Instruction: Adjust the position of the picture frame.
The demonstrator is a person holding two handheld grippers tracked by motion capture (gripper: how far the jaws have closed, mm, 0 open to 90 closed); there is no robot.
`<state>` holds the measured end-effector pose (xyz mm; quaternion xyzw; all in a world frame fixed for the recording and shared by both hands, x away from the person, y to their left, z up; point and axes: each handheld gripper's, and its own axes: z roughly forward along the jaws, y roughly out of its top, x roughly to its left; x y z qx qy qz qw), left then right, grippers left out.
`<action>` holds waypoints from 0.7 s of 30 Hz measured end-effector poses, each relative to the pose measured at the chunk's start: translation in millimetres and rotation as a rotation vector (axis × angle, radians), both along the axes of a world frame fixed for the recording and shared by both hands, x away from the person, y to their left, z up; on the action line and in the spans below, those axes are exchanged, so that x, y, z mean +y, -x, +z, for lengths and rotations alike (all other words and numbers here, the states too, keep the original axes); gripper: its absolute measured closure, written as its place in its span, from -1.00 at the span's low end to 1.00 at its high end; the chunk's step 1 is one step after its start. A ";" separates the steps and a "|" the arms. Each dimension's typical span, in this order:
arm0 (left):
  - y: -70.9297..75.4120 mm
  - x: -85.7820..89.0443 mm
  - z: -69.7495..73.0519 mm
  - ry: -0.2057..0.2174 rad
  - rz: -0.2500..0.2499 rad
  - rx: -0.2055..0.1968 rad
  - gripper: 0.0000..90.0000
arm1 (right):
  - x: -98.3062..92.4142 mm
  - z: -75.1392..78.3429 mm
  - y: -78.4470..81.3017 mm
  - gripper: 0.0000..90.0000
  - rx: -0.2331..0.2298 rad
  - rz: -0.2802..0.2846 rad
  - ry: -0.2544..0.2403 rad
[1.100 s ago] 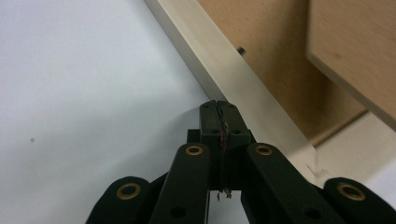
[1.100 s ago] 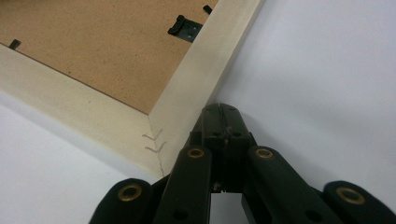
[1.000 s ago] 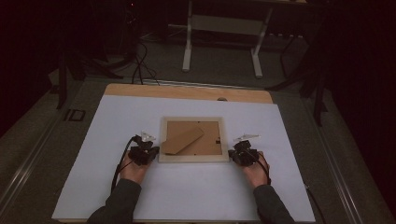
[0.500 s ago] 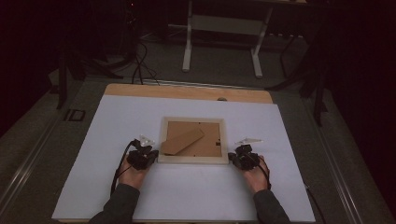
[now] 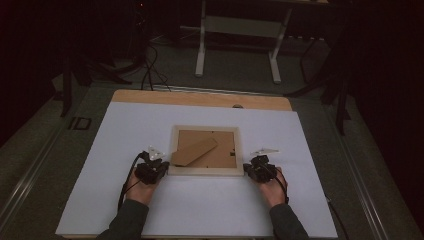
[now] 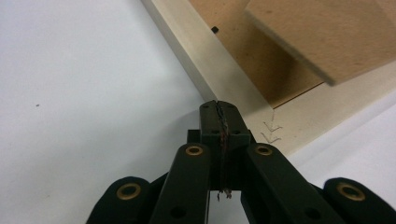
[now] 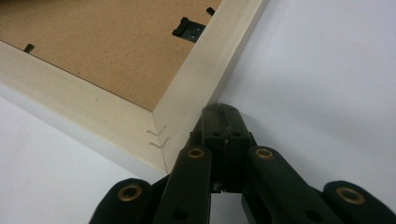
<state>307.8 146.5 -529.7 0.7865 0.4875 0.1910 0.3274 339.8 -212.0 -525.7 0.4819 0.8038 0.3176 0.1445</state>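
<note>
L gripper (image 6: pixel 219 109): jaws pressed together, nothing held; tips are set at the frame (image 6: pixel 224 70), at its near-left corner, on the outer edge of the rail. In the high view the L gripper (image 5: pixel 156 169) is seen just beside that corner, hand behind it.

R gripper (image 7: pixel 223 114): jaws likewise closed flat, nothing between; tips are parked against the frame's (image 7: pixel 196 79) near-right corner, outer edge of the side rail. From above, the R gripper (image 5: pixel 255 170) is seen touching or almost touching; which cannot be told.

Frame (image 5: pixel 205 171) is laid face down, approx. mid-sheet, brown backing up, stand (image 5: pixel 195 151) lifted at an angle off the backing. A turn clip (image 7: pixel 189 29) is seen by the right rail.

White sheet (image 5: pixel 310 150) is bare on both flanks of the frame, w/ wide room outboard of each gripper and toward the near edge. A wood table strip (image 5: pixel 200 98) is exposed beyond the far edge of the sheet. Floor and a stand's legs (image 5: pixel 237 50) lie well beyond.
</note>
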 end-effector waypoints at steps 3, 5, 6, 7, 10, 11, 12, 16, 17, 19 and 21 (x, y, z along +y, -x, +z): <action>-0.1 0.9 -0.4 0.007 -0.003 -0.001 1.00 | -0.9 -0.7 0.2 1.00 -0.006 0.004 -0.005; 0.0 2.4 -1.3 0.021 -0.004 -0.002 1.00 | -2.3 -1.8 0.6 1.00 -0.017 0.013 -0.013; 0.1 2.5 -1.5 0.020 -0.004 -0.004 1.00 | -3.8 -2.8 0.5 1.00 -0.024 0.019 -0.025; 0.0 2.7 -1.5 0.020 -0.006 -0.004 1.00 | -5.9 -3.9 0.1 1.00 -0.027 0.025 -0.042; -1.1 4.9 -1.8 0.035 -0.007 0.001 1.00 | -8.2 -5.3 -0.7 0.99 -0.038 0.021 -0.076; -1.2 5.4 -1.9 0.040 -0.006 0.003 0.97 | -7.9 -5.2 -0.3 0.97 -0.045 0.013 -0.083; -1.2 6.0 -1.7 0.039 -0.007 0.003 0.95 | -7.3 -4.7 -0.1 0.90 -0.054 0.008 -0.080; 1.1 6.5 0.0 0.035 -0.013 -0.004 0.89 | -8.9 0.6 3.6 0.79 -0.092 0.008 -0.074; 1.4 6.4 0.1 0.037 -0.011 -0.005 0.88 | -8.7 1.7 4.9 0.76 -0.102 0.011 -0.067; 1.5 7.0 0.1 0.040 -0.010 -0.005 0.87 | -8.9 3.9 7.2 0.69 -0.117 0.019 -0.061; 1.7 7.9 0.2 0.043 -0.004 -0.007 0.83 | -10.1 6.1 9.4 0.64 -0.128 0.028 -0.059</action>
